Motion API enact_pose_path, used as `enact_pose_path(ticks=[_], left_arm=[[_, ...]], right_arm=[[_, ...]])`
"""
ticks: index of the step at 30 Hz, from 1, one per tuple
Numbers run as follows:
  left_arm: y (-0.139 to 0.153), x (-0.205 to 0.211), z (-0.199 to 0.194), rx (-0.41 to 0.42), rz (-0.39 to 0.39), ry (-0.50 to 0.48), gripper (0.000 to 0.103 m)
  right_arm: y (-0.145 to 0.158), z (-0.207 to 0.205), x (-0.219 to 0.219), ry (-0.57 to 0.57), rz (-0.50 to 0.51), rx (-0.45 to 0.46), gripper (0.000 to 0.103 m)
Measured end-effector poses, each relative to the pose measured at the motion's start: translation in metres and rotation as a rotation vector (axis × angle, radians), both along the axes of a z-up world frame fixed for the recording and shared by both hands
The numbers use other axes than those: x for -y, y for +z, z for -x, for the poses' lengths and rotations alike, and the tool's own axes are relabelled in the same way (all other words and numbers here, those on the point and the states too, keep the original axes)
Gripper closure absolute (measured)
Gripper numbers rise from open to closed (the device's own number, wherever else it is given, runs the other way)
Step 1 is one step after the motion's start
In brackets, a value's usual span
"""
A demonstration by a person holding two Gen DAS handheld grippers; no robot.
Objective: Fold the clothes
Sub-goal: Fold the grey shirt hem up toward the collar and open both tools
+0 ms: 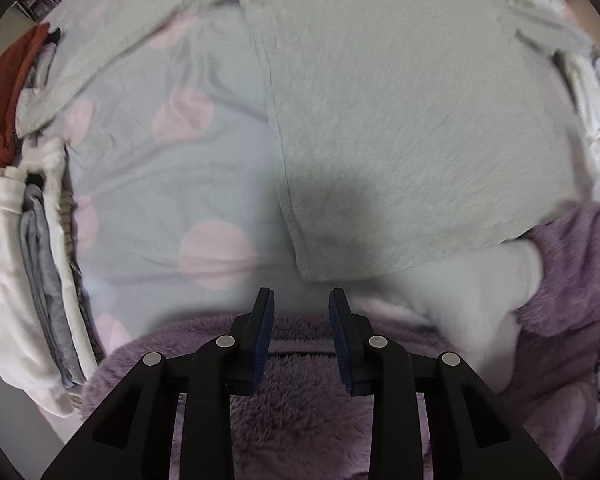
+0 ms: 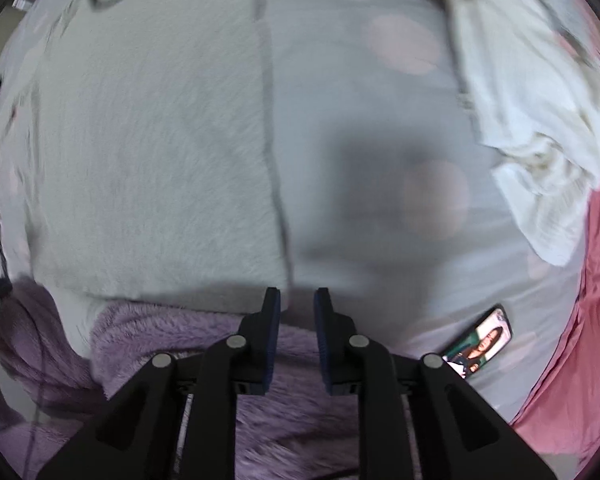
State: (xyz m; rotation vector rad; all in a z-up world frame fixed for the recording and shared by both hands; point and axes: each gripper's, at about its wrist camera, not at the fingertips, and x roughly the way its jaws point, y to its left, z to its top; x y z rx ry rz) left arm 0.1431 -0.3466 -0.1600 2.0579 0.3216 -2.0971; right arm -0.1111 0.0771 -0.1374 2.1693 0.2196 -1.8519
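Bedding in pale grey with pink dots, carrying a grey garment laid flat.

Left wrist view: the polka-dot sheet (image 1: 172, 168) is seen under the grey garment (image 1: 400, 128), whose left edge and near hem lie flat; a stack of folded clothes (image 1: 40, 264) is noted at the left, a purple fleece (image 1: 292, 392) below. The left gripper (image 1: 302, 298) is held narrowly parted, empty, just short of the hem. Right wrist view: the garment (image 2: 152, 152) fills the left half; a white cloth (image 2: 540, 140) and a phone (image 2: 480, 342) lie on the sheet (image 2: 380, 128). The right gripper (image 2: 297, 295) is narrowly parted, empty, at the hem corner.
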Motion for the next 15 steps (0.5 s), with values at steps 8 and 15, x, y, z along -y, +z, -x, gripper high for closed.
enact_pose_path(ticks=[8,15], left_arm=[[0.070,0.027,0.063,-0.270,0.112,0.090,0.073],[0.078,0.072,0.128,-0.530,0.316,0.216,0.073]], right_arm=[[0.068,0.077,-0.081,-0.233,0.056,-0.276,0.086],[0.093,0.148,-0.101,-0.351,0.046,-0.509,0.066]])
